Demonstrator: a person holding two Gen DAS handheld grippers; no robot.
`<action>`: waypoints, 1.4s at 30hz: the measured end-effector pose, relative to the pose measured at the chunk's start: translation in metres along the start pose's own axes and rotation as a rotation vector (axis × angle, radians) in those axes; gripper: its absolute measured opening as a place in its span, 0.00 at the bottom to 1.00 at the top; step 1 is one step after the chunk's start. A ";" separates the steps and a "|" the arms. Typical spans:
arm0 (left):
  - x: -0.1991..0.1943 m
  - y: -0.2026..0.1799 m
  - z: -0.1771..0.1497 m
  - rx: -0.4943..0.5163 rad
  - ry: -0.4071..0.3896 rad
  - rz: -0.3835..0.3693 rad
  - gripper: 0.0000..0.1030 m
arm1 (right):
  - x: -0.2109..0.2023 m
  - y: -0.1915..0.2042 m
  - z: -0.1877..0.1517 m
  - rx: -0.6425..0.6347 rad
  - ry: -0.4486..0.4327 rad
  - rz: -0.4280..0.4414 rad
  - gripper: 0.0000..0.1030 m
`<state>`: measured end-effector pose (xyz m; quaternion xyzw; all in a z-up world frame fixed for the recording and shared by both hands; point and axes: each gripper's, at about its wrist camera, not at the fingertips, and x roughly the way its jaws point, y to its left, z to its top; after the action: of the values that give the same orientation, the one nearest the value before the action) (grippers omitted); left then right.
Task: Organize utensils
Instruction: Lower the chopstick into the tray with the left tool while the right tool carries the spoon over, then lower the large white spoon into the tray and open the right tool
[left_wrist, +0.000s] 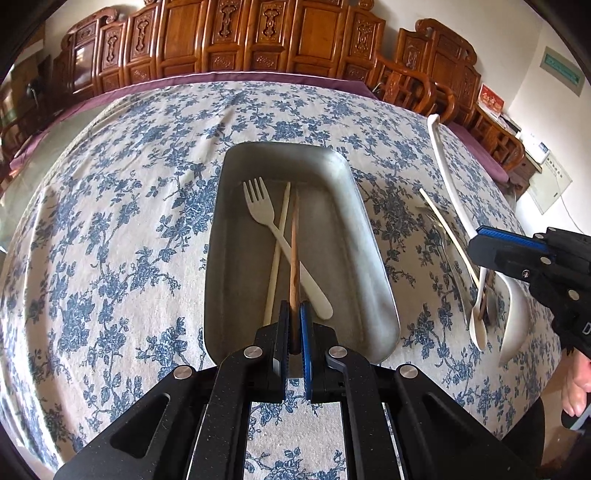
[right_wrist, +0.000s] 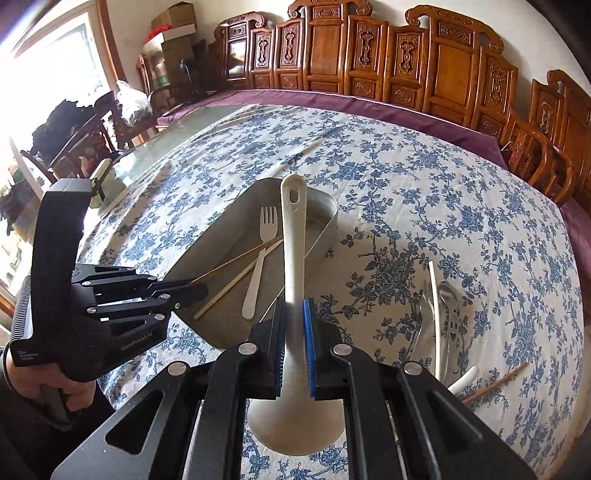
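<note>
Both grippers clamped on utensils.
Left gripper (left_wrist: 294, 325) pinches a brown chopstick (left_wrist: 294, 254) over the tray (left_wrist: 373, 258); right gripper (right_wrist: 294, 332) grips the white ladle (right_wrist: 293, 236).

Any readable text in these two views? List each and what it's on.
"GenRobot.AI": on the body of the left tool, white lettering.
Small white lines near that tool's handle: too small to read.
"D": cut-off letter on the right tool.
Red sign and green wall plaque: blurred, unreadable.

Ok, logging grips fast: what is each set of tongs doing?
Left tongs: shut on brown wooden chopstick.
Right tongs: shut on white plastic ladle.
</note>
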<state>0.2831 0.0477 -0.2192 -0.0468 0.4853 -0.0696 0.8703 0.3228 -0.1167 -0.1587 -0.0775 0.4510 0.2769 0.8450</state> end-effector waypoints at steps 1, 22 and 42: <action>-0.002 0.001 0.001 -0.001 -0.005 0.004 0.04 | 0.001 0.000 0.001 0.001 0.002 0.001 0.11; -0.036 0.032 0.020 -0.050 -0.105 0.052 0.14 | 0.036 0.009 0.043 0.106 -0.009 0.081 0.11; -0.049 0.051 0.027 -0.084 -0.142 0.056 0.19 | 0.097 0.031 0.049 0.133 0.046 0.090 0.13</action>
<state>0.2845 0.1064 -0.1720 -0.0746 0.4262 -0.0215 0.9013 0.3837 -0.0334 -0.2049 -0.0072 0.4905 0.2821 0.8245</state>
